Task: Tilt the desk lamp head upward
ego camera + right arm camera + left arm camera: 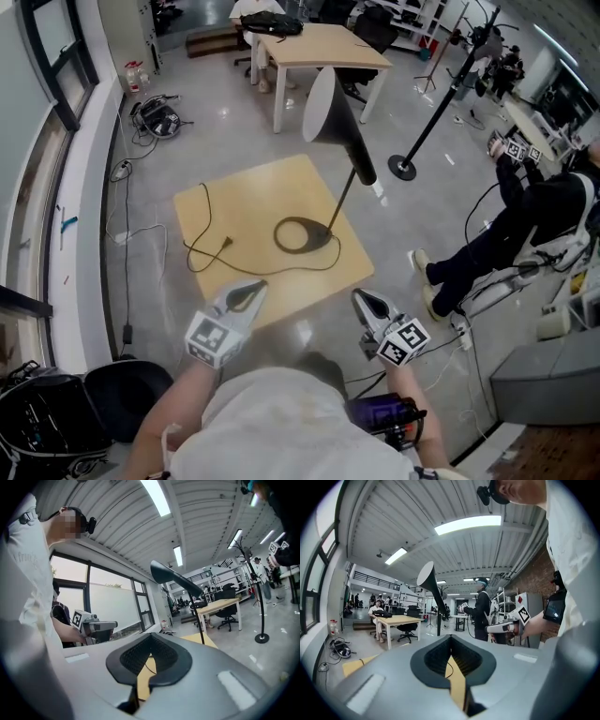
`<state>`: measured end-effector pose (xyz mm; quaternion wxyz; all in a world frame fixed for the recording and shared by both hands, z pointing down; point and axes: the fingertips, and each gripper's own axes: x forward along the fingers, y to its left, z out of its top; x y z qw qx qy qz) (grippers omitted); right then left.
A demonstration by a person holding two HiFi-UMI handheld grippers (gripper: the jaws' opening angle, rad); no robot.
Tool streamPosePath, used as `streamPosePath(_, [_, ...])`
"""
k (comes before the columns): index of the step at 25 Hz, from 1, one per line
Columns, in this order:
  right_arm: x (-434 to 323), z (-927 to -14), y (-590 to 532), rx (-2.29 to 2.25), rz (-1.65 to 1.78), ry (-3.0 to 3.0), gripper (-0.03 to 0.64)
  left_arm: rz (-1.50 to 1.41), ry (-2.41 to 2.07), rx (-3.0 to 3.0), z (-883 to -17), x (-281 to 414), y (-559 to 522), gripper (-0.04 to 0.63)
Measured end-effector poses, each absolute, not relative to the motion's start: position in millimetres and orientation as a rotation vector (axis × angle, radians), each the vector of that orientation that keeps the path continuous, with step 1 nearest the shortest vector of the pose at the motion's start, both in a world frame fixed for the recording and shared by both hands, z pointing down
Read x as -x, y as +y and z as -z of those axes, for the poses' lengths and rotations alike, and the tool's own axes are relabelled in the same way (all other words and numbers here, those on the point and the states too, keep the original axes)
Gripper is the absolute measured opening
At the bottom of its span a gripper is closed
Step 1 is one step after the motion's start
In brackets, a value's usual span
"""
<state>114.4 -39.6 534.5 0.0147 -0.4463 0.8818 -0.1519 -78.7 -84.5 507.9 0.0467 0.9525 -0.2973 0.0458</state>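
A desk lamp stands on a low square wooden table (234, 202). Its black cone head (328, 105) sits atop a thin stem that rises from a ring base (302, 234). A black cord (202, 246) trails across the tabletop. My left gripper (247, 296) and right gripper (369, 304) hover at the table's near edge, both shut and empty, well short of the lamp. The lamp head (427, 576) shows high above the shut jaws in the left gripper view, and the lamp head (164, 572) appears likewise in the right gripper view.
A wooden desk (319, 47) with chairs stands behind the lamp. A black pole stand (403, 169) rises at the right, near a seated person (511, 225). Cables (155, 117) lie on the floor at left, a black bag (122, 398) at bottom left.
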Motion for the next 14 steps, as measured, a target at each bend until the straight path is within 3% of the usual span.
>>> streamPosePath(14, [-109.6,-536.9,-31.3,1.398,0.421,2.739,0.012,-0.150,-0.895,-2.947,-513.5,70.3,-70.5,0.002])
